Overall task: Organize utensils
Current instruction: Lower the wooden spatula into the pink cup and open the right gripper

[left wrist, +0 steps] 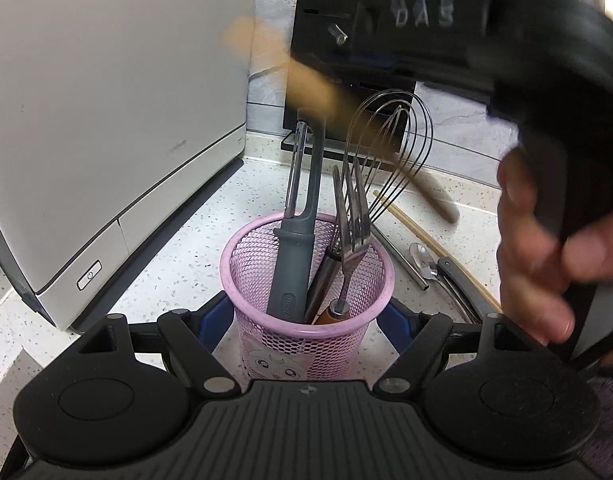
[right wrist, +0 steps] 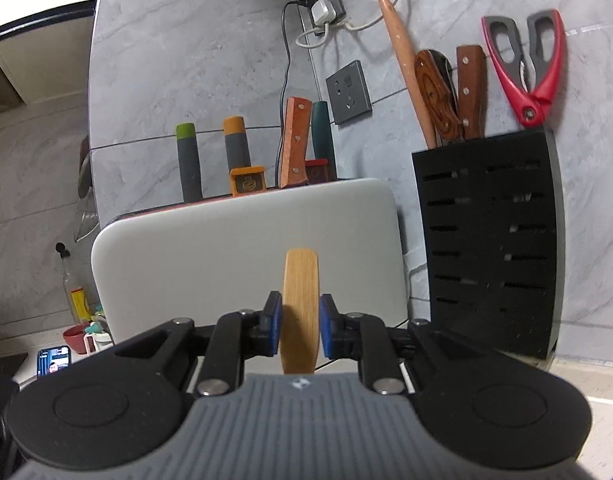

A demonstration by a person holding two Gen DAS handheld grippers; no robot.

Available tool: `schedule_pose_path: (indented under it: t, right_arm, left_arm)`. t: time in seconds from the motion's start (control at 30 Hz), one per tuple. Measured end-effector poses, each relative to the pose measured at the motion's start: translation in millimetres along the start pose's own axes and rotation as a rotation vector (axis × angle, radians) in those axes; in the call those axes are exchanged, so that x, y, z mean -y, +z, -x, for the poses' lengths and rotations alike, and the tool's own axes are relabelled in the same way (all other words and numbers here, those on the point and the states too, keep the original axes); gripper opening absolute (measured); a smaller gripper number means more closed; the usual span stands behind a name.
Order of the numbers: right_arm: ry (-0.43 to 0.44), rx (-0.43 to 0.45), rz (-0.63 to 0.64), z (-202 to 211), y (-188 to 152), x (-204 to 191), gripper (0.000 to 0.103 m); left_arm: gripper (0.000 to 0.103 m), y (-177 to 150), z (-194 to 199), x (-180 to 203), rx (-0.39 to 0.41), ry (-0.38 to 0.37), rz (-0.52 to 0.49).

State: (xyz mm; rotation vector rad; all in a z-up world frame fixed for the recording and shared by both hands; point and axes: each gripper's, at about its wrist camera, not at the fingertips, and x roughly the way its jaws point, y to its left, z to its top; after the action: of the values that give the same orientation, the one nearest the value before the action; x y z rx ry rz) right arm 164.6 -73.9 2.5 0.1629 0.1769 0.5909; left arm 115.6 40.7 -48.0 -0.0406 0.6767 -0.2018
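right gripper (right wrist: 301, 326) clamped on a flat pale wooden utensil handle (right wrist: 300, 308); left gripper (left wrist: 306, 316) around a pink wire-mesh utensil cup (left wrist: 306, 280).
item held: the wooden handle stands upright between the right gripper's blue pads (right wrist: 275, 326), which press on both its sides, in front of a white rounded appliance (right wrist: 242, 248). left jaws stand wide apart on either side of the pink cup; whether they touch it cannot be told. cup contents: grey-handled peeler (left wrist: 296, 248), steel fork with wooden handle (left wrist: 350, 216), wire whisk (left wrist: 390, 148), all upright. on the speckled white counter (left wrist: 178, 248), right of the cup: steel spoon (left wrist: 422, 258), light wooden chopsticks (left wrist: 410, 224). behind: black slotted knife block (right wrist: 490, 240) with red-handled scissors (right wrist: 540, 68). a person's hand (left wrist: 546, 240) grips the right tool's handle, blurred.
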Motion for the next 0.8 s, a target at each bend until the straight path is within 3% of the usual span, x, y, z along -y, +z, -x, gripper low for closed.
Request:
schedule_pose_path:
  t: [0.47,0.67,0.8]
  right_arm:
    - [0.039,-0.071,-0.022,9,-1,14,0.0]
    - [-0.016,-0.085,-0.02,20,12,17,0.003]
    - [-0.058,-0.109,-0.033,28,18,22,0.013]
  left_arm:
    - [0.09,-6,2,-1,0.022,-0.004,-0.012]
    - [0.09,-11,8,-1,0.03,-0.014,-0.016]
    - [0.09,-5,2,-5,0.027,-0.02,-0.009]
